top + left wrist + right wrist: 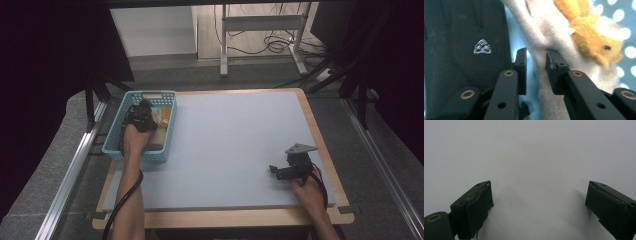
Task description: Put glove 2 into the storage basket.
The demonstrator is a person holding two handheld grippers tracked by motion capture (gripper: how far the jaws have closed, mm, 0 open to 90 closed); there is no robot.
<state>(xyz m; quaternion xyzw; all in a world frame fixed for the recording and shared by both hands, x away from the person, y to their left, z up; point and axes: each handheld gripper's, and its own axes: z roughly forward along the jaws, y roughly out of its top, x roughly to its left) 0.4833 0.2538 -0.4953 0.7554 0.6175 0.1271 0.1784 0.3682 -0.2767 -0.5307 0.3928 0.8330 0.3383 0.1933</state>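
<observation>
A basket [116,145] sits at the table's [235,130] far left edge. In it, a plush toy [589,37] lies right of a glove [464,50]. The left gripper [142,114] reaches down into the basket, its 2 jaws set around what seems a fold of the toy. The right gripper [280,171] rests near the front right corner.

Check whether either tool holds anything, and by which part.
The right tool is open, holding nothing. The left tool, inside the basket, straddles the plush toy's cream fabric; a closed grip cannot be told.

Basket [166,131] contents (hand-covered) indistinct
</observation>
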